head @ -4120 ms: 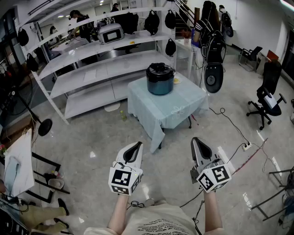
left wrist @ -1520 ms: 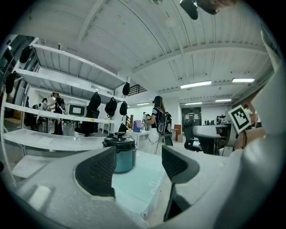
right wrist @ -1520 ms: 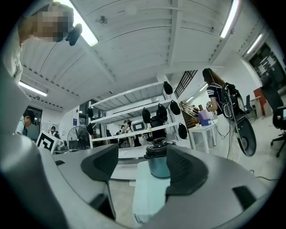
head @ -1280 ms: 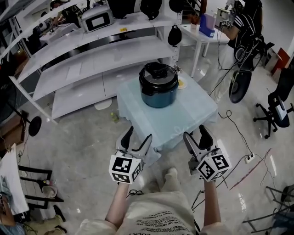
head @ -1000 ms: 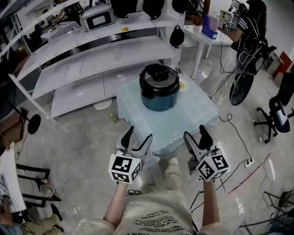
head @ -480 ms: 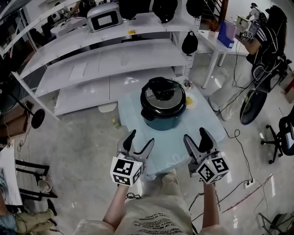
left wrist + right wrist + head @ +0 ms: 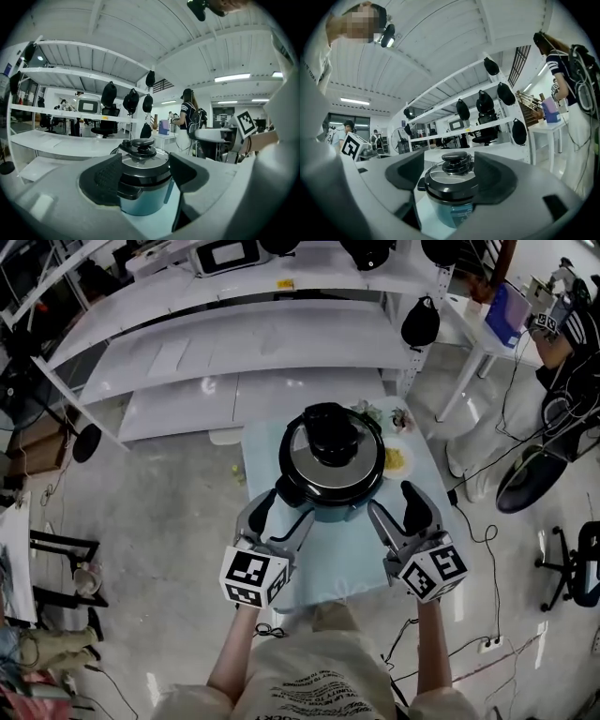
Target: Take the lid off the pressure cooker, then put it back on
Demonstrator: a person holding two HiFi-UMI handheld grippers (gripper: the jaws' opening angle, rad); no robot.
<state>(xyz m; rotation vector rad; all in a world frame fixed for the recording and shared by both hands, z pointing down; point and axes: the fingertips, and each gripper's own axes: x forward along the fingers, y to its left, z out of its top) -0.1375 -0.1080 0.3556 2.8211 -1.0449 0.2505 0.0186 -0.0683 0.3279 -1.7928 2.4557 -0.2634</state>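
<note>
Where it stands: lidded teal pressure cooker (image 7: 330, 465) on pale-blue desk (image 7: 333, 563).
Left claw (image 7: 281, 514): released, empty.
Right claw (image 7: 394, 507): released, empty.

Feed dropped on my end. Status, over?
Both open and empty: left gripper, right gripper. lid on pressure cooker, untouched. Nothing in the way.

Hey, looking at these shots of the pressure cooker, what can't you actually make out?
Cooker sides: both gripper views, covered by the open fingers.
Cooker body: head view, hidden under the lid.
Whether the lid is locked: any marks are too small in every view.
What lies on the plate: head view, too small to name.
</note>
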